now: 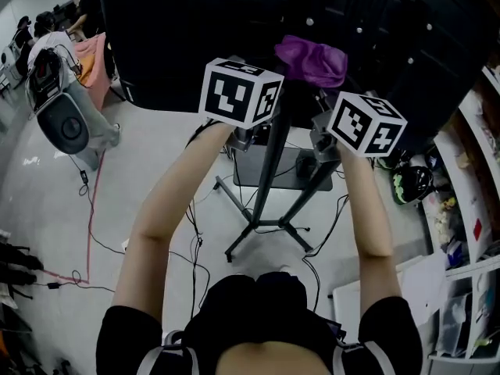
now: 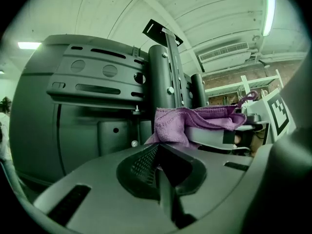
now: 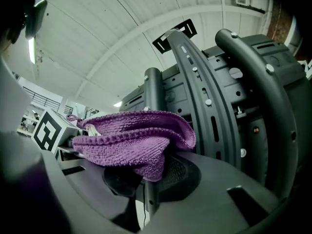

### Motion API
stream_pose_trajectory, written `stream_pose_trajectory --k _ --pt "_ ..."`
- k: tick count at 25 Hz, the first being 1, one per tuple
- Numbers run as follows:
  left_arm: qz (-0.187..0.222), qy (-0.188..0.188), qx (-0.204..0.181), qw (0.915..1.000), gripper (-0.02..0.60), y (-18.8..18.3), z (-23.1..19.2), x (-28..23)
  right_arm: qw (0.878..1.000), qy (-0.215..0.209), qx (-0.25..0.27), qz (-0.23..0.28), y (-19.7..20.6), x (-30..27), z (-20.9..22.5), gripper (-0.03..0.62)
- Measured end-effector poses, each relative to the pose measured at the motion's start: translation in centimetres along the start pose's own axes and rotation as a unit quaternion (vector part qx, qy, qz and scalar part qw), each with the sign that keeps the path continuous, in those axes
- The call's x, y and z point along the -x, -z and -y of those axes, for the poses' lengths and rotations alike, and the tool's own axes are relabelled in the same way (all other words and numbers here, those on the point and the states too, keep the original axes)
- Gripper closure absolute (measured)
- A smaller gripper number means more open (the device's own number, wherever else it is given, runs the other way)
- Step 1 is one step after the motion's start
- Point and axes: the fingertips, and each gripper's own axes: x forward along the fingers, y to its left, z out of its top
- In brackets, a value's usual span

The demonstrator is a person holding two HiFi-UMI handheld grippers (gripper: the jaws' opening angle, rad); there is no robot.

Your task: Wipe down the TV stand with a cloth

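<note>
The TV's black back panel (image 1: 172, 37) sits on a dark stand with a central column (image 1: 269, 170) and splayed legs (image 1: 258, 229). Both grippers are held up close behind it. A purple cloth (image 1: 311, 59) is bunched against the mounting bracket, and my right gripper (image 1: 322, 92) is shut on it. In the right gripper view the cloth (image 3: 131, 140) drapes over the jaws (image 3: 151, 172), next to the curved bracket arms (image 3: 195, 87). My left gripper (image 1: 240, 91) is shut with nothing in it (image 2: 158, 152). The cloth (image 2: 195, 121) lies just beyond it, by the column (image 2: 162, 77).
A grey speaker-like machine (image 1: 66, 119) stands on the floor at the left, with cables (image 1: 90, 209) trailing from it. Shelves with clutter (image 1: 469, 209) and a helmet (image 1: 412, 184) line the right side. People work at the far upper left (image 1: 78, 6).
</note>
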Motion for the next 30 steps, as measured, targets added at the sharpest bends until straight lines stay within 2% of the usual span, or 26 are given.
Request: stream_pose_trajectory --k 6,19,30 --pt "-0.012 -0.01 -0.011 0.9998 0.575 3.3 0.3 -0.1 1.0 0.004 -0.011 -0.015 3.2 0.5 0.1 0.53" --pt "-0.038 -0.023 0.037 0.9983 0.575 11.0 0.7 -0.9 0.998 0.01 -0.02 -0.06 10.6 1.7 0.8 0.53" --pt "-0.043 -0.025 0.071 0.9963 0.575 17.7 1.0 -1.1 0.996 0.014 -0.035 -0.08 17.1 2.4 0.8 0.53"
